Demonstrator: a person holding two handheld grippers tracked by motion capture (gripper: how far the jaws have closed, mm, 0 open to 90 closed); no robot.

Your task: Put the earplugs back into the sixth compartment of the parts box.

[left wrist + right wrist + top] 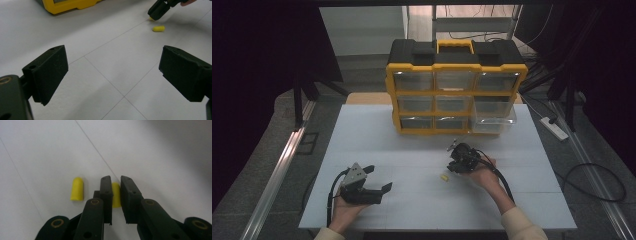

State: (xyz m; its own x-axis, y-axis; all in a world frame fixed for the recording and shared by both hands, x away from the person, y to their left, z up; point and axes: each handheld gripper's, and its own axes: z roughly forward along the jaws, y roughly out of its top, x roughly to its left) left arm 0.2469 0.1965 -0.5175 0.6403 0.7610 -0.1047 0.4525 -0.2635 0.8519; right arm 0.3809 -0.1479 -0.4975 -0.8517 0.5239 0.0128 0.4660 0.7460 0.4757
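The right gripper [115, 192], held low over the white table [377, 135] with its hand [484, 172] behind it, has its jaws clenched on a yellow earplug [116, 195]. A second earplug [77, 189] lies loose just beside it. The left gripper [382, 181] rests nearer the table's front edge, pointing level across it, with its jaws spread wide and nothing between them.

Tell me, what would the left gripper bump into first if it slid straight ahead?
Probably nothing soon. The left gripper has open jaws and bare white table ahead. Farther on, off to one side, lie a loose yellow earplug and the right gripper; depth is hard to judge.
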